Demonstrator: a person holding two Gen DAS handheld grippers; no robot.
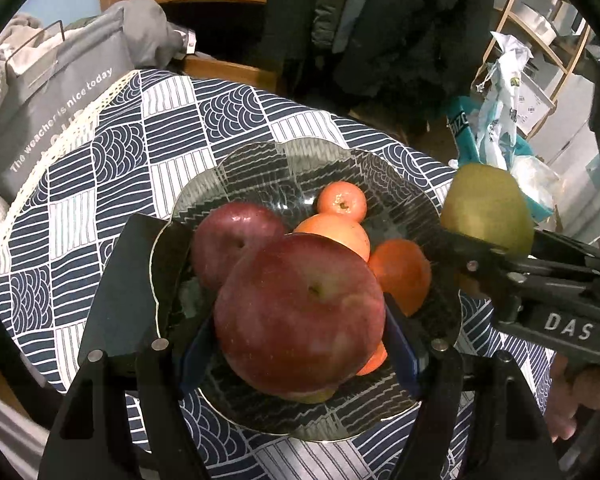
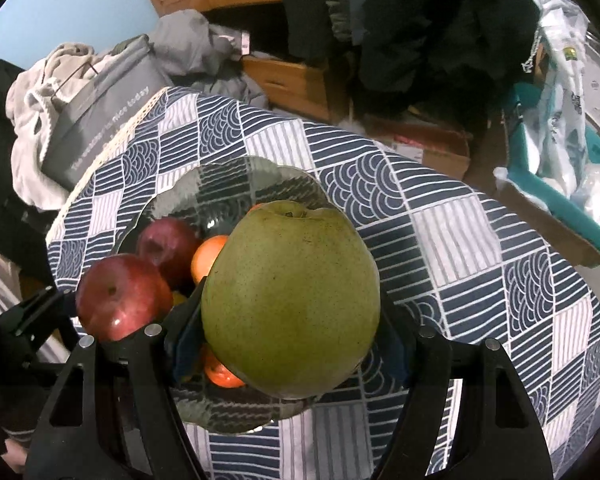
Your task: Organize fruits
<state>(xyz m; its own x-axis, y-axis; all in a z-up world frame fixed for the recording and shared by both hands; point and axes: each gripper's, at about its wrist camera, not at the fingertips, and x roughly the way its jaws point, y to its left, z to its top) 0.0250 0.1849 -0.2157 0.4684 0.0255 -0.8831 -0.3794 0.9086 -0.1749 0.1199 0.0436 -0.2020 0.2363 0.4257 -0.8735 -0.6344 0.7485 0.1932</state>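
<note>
Left gripper clamped on a big red apple, blue pads pressed to both flanks. Apple stem pit faces the camera, tipped slightly toward 12 o'clock; roundish, no clear long axis. Skin dark red, glossy, pale blotches low down, yellowish patch at the bottom edge. It hangs above the near half of the glass plate.

Right gripper clamped on a green pear, fingers hard against its sides. Pear long axis runs 6 to 12 o'clock in the right wrist view, dimpled end with a small dark nub pointing to 12, the wider body nearest the camera. Skin olive-green, matte, fine brown speckles. It sits over the plate's right edge; in the left wrist view the same pear shows at 3 o'clock of the plate.

On the plate, further out: second red apple at 9 o'clock, stem pit up. Three or more oranges: one mid-plate, one at 3 o'clock, a small one at 12 o'clock with its stem scar facing the camera. Another orange bit peeks out under the held apple.

Plate is clear, scalloped rim, on a navy-and-white patterned tablecloth. Far off at 10 o'clock, a grey bag with white lettering.
</note>
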